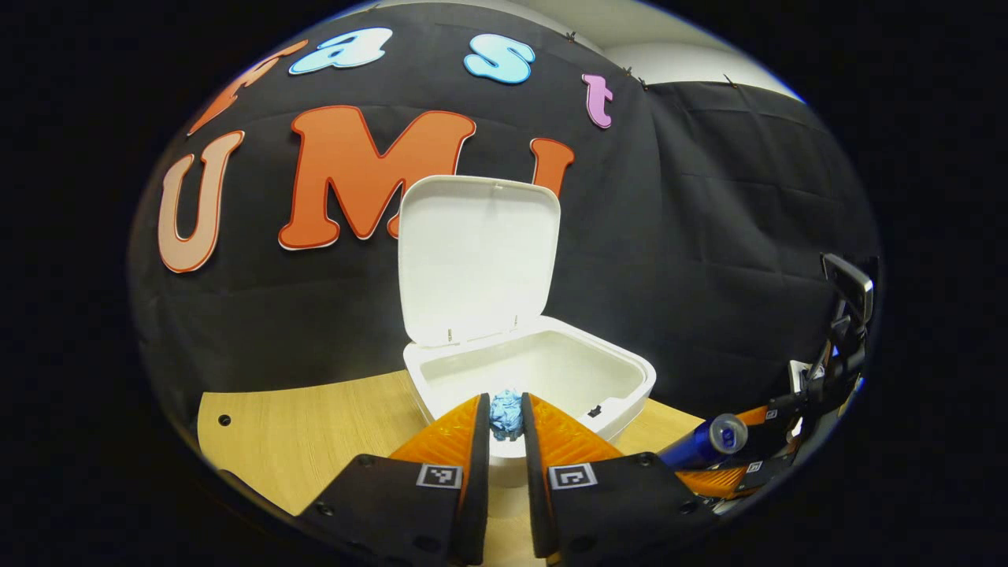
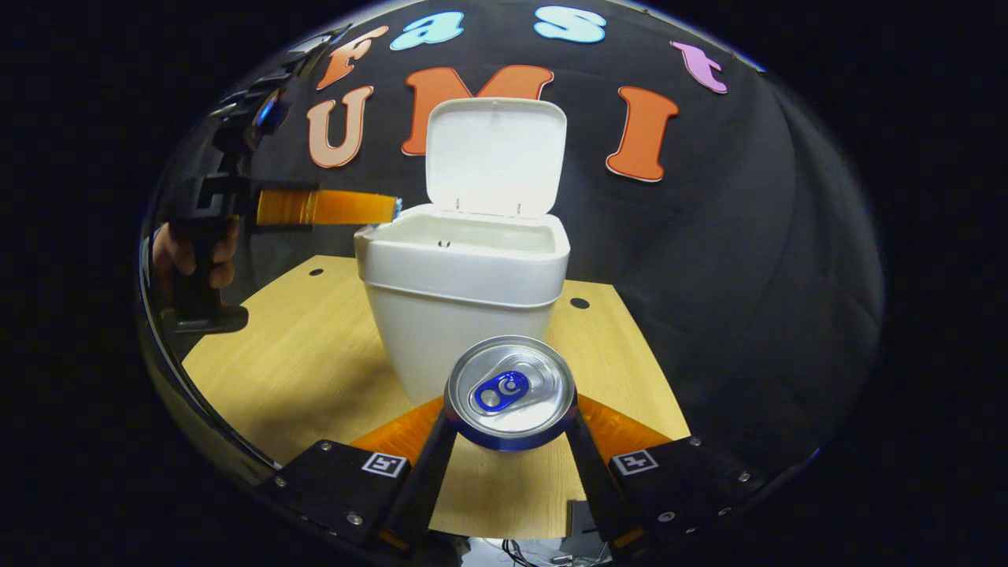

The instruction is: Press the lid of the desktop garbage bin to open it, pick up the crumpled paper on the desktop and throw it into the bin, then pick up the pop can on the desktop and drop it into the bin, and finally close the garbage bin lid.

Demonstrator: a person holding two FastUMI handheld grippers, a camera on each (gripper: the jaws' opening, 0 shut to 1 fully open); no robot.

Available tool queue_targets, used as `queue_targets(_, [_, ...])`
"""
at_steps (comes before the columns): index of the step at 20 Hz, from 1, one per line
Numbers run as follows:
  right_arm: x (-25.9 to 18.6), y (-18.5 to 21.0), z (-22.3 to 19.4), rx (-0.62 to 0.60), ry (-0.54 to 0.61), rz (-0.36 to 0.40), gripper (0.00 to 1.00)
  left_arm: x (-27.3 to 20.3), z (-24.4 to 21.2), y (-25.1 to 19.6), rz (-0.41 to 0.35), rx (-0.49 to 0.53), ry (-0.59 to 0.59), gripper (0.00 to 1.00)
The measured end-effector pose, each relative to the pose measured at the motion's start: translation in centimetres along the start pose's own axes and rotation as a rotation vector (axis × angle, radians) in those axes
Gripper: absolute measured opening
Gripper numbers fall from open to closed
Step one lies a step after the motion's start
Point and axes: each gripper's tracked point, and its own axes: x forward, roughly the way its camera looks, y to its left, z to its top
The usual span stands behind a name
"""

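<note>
Your left gripper (image 1: pixel 505 421) pinches the paper (image 1: pixel 506 415) between both fingers, right at the near rim of the bin (image 1: pixel 543 376), whose lid (image 1: pixel 475 256) stands upright at the back. Your right gripper (image 2: pixel 510 421) clamps the can (image 2: pixel 510 391), held in front of the bin, well below its rim and above the table (image 2: pixel 299 354).

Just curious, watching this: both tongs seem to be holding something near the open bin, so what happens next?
Probably the left tongs open: they hold the crumpled paper at the bin's rim, lid up. The can waits in the right tongs.
</note>
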Motion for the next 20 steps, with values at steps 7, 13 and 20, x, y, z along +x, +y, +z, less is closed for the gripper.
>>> queue_targets(7, [-1.3, -2.2, 5.5, -0.020, -0.091, -0.031, 0.80, -0.4, -0.2, -0.1, 0.000, 0.013, 0.003, 0.46])
queue_targets(13, [-1.5, -3.8, 10.6, -0.048, -0.172, -0.039, 0.80, -0.8, -0.1, -0.4, 0.006, 0.034, -0.007, 0.54])
queue_targets(20, [-0.3, -3.9, 14.7, -0.069, -0.251, 0.003, 0.79, -2.5, -1.0, 0.7, 0.051, 0.080, 0.003, 0.98])
